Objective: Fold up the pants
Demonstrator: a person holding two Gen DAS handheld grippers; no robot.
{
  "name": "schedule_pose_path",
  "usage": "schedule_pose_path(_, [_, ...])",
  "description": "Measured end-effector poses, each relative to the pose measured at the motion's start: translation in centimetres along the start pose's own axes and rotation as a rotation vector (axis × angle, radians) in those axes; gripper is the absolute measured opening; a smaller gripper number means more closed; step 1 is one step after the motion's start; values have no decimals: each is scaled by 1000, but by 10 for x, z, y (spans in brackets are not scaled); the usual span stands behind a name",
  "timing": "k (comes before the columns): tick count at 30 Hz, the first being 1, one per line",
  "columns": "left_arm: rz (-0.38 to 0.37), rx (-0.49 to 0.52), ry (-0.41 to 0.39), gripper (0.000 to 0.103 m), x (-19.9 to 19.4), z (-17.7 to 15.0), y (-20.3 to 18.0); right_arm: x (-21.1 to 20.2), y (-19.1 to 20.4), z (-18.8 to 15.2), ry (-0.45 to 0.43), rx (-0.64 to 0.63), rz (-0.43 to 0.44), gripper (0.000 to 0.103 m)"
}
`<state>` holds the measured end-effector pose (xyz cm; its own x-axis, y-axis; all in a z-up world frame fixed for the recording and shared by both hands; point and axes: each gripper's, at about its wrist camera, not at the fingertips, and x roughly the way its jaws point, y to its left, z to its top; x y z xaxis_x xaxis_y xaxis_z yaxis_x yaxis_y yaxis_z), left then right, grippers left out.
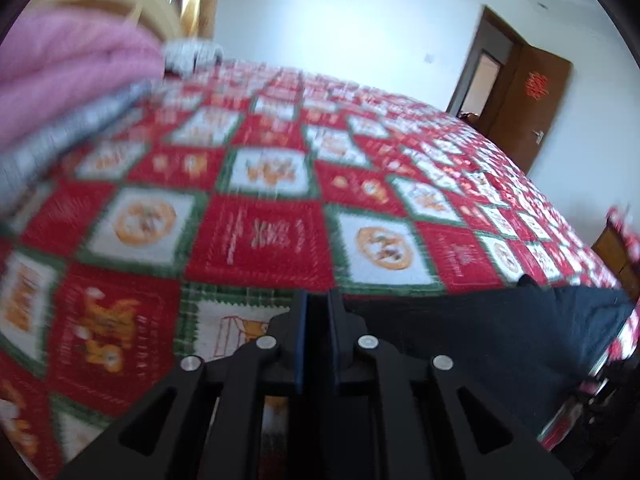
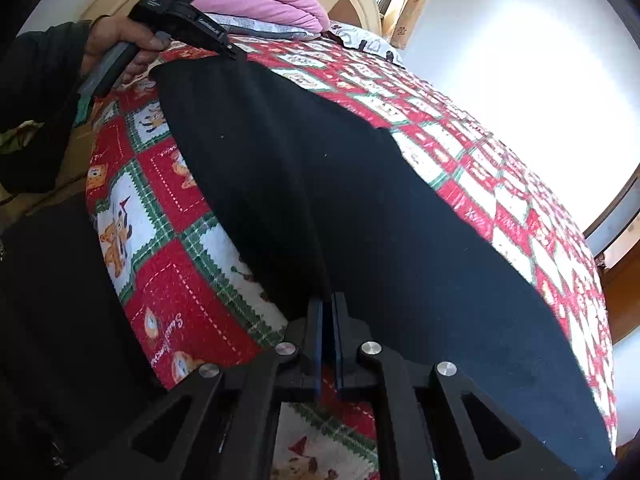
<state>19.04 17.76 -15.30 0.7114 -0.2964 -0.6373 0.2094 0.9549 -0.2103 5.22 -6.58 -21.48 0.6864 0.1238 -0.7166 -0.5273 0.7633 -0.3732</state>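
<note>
Pants (image 2: 340, 208), dark and spread flat on the patterned bed (image 2: 160, 280), stretch away ahead of the right claw (image 2: 329, 308), whose narrow jaws pinch the near edge. Far ahead and to its left, the left claw (image 2: 236, 54) meets the opposite end; its jaws (image 1: 318, 308) look nearly closed, though I cannot tell whether cloth sits between them. Lifting both ends evenly should keep the fold square.

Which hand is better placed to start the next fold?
Right, probably: the right gripper sits at the near edge of the pants, fabric straight ahead; the left gripper faces quilt, with pants off to its side.
</note>
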Motion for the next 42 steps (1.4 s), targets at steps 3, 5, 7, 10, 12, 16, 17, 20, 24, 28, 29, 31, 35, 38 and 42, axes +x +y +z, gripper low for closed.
schedule_pose_path(3, [-15,83,-73,16,-35,-6,-28,-10,-4,-2,6,-7,-45,45])
schedule_pose_path(5, [-55,139,-81,19,-49,-18,-53,-21,-12,-9,-1,22,-9,46])
schedule_pose_path(7, [-88,174,-47,31,-46,-32,-69,-26,-20,-13,5,59,6,46])
schedule_pose_path(10, [-62,228,36,37,-20,-61,-82,-37,-34,-22,2,110,-4,46])
schedule_pose_path(12, [-44,227,58,37,-9,-72,-81,-51,-53,-32,-6,176,-18,46])
schedule_pose_path(16, [-72,173,33,37,-18,-66,-79,-82,-112,-66,-15,362,-98,46])
schedule_pose_path(17, [-85,165,29,37,-20,-64,-80,-88,-131,-76,-14,422,-132,46])
schedule_pose_path(20, [-118,187,8,37,-28,-63,-99,-114,-194,-122,-8,657,-261,46])
schedule_pose_path(24, [-211,258,23,42,-28,-69,-147,-157,-270,-201,-7,1049,-398,46])
schedule_pose_path(28, [-308,323,39,47,-16,-68,-197,-195,-303,-246,-39,1243,-495,46])
schedule_pose_path(29, [-331,329,41,47,-12,-66,-208,-203,-308,-254,-50,1264,-517,46])
schedule_pose_path(31, [-387,330,43,47,-4,-62,-231,-213,-319,-267,-54,1308,-546,46])
schedule_pose_path(35, [-457,349,61,47,8,-68,-262,-217,-330,-292,-72,1421,-471,46])
schedule_pose_path(38, [-490,354,116,47,22,-83,-272,-203,-336,-301,-68,1466,-416,46])
schedule_pose_path(42, [-504,350,106,47,22,-93,-268,-191,-348,-299,-101,1476,-388,20])
